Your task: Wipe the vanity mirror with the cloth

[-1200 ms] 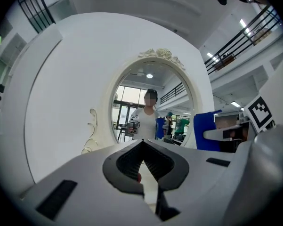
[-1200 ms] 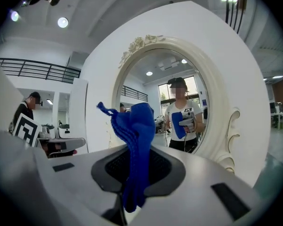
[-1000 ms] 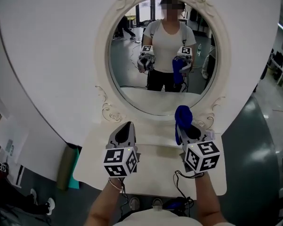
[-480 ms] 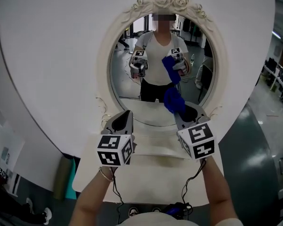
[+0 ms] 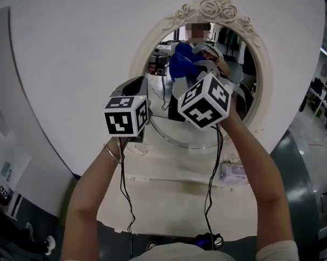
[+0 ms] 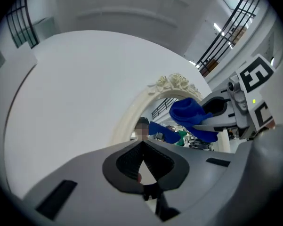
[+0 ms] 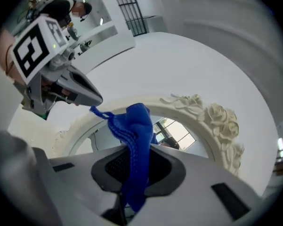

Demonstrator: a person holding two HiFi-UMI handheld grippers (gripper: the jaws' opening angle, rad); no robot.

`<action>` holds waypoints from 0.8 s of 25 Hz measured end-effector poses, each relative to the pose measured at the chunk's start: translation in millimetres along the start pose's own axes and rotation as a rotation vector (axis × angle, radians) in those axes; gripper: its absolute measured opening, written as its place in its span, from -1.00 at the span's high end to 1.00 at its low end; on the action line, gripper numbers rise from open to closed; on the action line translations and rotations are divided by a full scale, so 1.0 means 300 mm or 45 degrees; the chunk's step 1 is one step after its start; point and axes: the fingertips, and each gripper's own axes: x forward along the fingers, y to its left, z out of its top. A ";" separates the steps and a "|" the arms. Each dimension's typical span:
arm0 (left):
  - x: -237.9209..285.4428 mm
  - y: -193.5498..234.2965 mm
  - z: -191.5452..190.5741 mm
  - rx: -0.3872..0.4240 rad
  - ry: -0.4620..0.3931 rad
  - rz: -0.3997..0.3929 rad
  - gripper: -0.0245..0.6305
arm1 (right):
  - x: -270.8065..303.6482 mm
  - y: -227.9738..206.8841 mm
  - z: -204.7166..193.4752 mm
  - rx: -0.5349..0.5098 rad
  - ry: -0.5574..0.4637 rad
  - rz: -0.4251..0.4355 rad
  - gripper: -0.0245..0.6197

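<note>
Right gripper: jaws clamped on the cloth, which sits between the dark ribbed pads and sticks out past the tips in a bunched peak, with a short tail hanging below. Cloth is bright blue, knit with a ribbed weave, with a small loop at one corner.

Left gripper: jaws closed tip to tip, nothing between them. Grey moulded shell, black textured pads.

Each gripper carries a marker cube; print on them is black-and-white square patterns only.

Head view: cloth is raised in front of the upper left part of the vanity mirror, its blue reflection just behind it; cannot tell whether it touches the glass. Left gripper is held at the mirror's left edge, beside the right one.

Mirror is oval. Its frame is cream, carved in relief, with a cluster of roses at the crown. Behind the mirror, a smooth white rounded panel. Below the mirror, a white vanity top, matt. Thin black cables hang from the grippers across it. Slim metal bracelet on the left wrist.
</note>
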 end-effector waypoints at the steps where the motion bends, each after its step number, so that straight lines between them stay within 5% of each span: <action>1: 0.015 0.019 0.033 -0.007 -0.021 -0.004 0.91 | 0.025 -0.012 0.026 -0.058 0.021 -0.033 0.72; 10: 0.078 0.113 0.151 0.066 -0.016 0.026 0.91 | 0.161 -0.111 0.126 -0.178 0.180 -0.164 0.72; 20: 0.078 0.188 0.011 0.024 0.075 0.060 0.91 | 0.247 -0.051 0.132 -0.237 0.259 -0.152 0.72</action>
